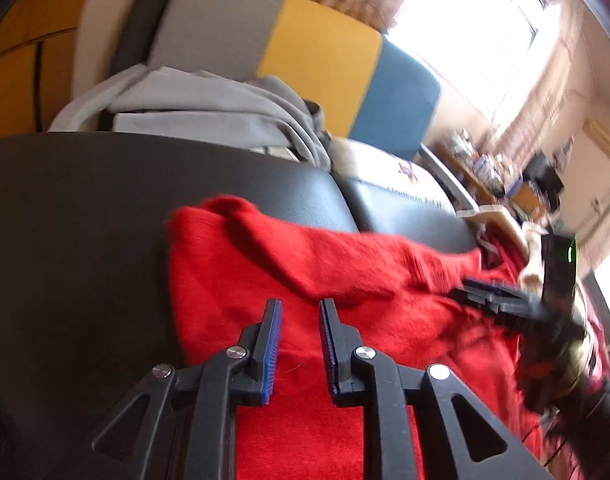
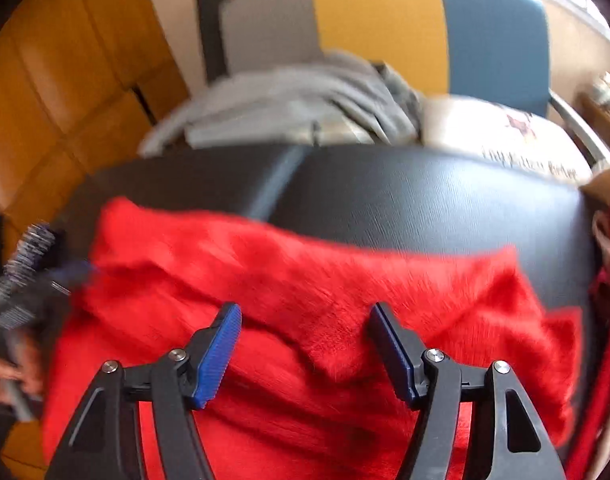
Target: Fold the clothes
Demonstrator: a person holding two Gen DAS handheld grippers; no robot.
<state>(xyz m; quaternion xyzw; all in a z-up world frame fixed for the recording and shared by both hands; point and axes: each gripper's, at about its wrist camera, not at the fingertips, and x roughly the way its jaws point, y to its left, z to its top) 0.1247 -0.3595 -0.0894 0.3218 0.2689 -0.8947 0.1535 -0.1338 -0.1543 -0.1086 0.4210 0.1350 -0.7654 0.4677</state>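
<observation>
A red sweater [image 2: 305, 300] lies rumpled across the black tabletop [image 2: 425, 196]. My left tool [image 1: 300, 312] hangs over it, slightly parted and gripping nothing; my right tool [image 2: 305, 316] spreads wide above a raised fold, also empty. Grey clothes [image 1: 209, 100] sit beyond.

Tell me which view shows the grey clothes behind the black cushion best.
The left wrist view: the grey clothes look fairly sharp there, folds and stacked layers visible. The right wrist view shows the same pile smeared by blur, its lower edge hidden behind the black cushion.
</observation>
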